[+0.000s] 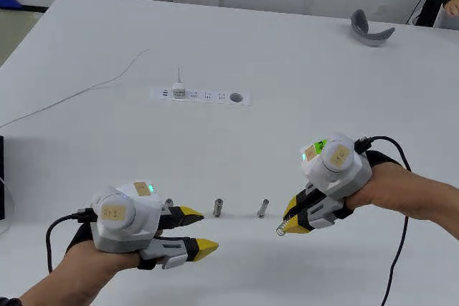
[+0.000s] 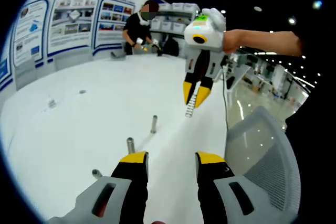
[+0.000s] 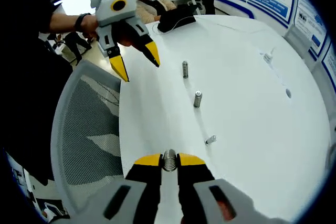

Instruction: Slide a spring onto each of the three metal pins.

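The right gripper (image 3: 169, 159) has its yellow-tipped black jaws clamped on a small silver coil spring (image 3: 169, 161); in the right gripper view the coil sits pinched between the two tips; in the head view it slants down from the tips toward the white table (image 1: 301, 84), and in the left gripper view it hangs below them.

Just beyond it stands a row of three short upright metal pins; the nearest pin (image 1: 263, 208) looks bare, close to the held spring but apart from it; the middle pin (image 1: 219, 207) has a ribbed, coiled look, as of a spring seated on it; the far pin (image 1: 168, 203) is partly hidden behind the other gripper in the head view, and in the right gripper view it too looks coiled, though it is too small to tell for sure.

The left gripper (image 1: 203, 229) sits at the far end of the row, just beside that last pin; its jaws stand apart with nothing between them.

Farther off, a white power strip (image 1: 201, 95) lies mid-table with a thin white cable (image 1: 79, 94) trailing away; a grey curved object (image 1: 371, 30) rests near the far edge; a grey mesh chair (image 3: 89, 124) stands beside the table.
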`<state>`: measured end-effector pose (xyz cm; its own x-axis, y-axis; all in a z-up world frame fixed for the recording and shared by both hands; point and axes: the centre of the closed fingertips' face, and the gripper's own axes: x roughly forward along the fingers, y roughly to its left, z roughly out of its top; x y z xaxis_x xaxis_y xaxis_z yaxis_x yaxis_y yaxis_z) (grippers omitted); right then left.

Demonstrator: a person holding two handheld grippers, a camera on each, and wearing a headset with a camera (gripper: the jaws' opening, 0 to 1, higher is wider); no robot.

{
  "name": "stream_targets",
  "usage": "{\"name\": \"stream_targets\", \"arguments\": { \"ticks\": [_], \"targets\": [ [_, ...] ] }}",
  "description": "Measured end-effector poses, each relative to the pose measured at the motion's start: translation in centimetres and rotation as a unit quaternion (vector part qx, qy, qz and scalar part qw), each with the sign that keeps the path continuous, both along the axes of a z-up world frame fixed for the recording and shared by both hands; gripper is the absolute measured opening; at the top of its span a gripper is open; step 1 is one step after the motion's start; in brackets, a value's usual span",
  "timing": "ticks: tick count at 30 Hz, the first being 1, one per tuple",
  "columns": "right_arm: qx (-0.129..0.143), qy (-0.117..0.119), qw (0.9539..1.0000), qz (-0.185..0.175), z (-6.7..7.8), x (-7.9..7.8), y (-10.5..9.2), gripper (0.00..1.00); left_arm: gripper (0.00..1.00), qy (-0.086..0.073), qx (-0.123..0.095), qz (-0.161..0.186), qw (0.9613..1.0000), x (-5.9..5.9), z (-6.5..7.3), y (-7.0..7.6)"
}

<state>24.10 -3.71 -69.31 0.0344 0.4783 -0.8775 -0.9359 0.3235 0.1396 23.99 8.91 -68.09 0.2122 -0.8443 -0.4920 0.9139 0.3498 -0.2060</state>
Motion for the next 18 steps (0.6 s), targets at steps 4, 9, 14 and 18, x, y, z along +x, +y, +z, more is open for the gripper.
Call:
{"name": "stream_targets", "arguments": {
  "ticks": [4,9,14,18],
  "targets": [
    [-0.008,-0.004,0.9999,-0.013,-0.5,1.1,-0.4,0.12,0.41,0.004,0.005,0.020,0.9998,0.4,-0.4,1.0],
    [-0.015,-0.008,0.9997,-0.014,-1.0,2.0,-0.6,0.12,0.46,0.009,0.006,0.044,0.9990,0.6,-0.8,2.1],
    [-0.021,-0.011,0.9994,-0.024,-1.3,3.2,-1.1,0.12,0.52,0.011,0.012,0.063,0.9979,0.7,-1.2,3.0],
    [-0.023,-0.014,0.9990,-0.036,-1.6,4.1,-1.4,0.12,0.55,0.013,0.014,0.080,0.9966,1.0,-1.4,3.7]
  ]
}}
